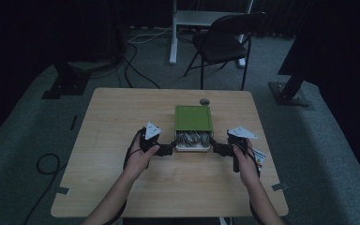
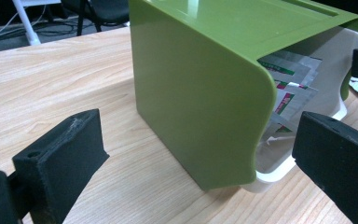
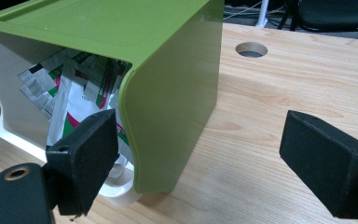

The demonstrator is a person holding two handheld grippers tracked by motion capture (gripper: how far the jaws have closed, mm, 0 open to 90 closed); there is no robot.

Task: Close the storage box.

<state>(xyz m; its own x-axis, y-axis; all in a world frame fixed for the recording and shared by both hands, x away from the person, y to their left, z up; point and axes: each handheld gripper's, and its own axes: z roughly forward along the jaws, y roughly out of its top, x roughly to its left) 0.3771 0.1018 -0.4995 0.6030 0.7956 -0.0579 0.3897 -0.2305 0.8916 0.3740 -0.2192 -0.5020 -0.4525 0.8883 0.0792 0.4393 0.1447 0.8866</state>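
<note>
Both tools gape wide beside the green box — left tool, right tool; squeeze its white drawer evenly — keeping packets in.

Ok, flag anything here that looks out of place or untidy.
The white drawer sticks out of the green box, with foil sachets jumbled loosely inside. One more packet lies loose on the table beside the right gripper.

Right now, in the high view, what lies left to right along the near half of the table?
Left gripper → white drawer of packets, pulled out of the green box → right gripper → printed card near the table edge.
</note>
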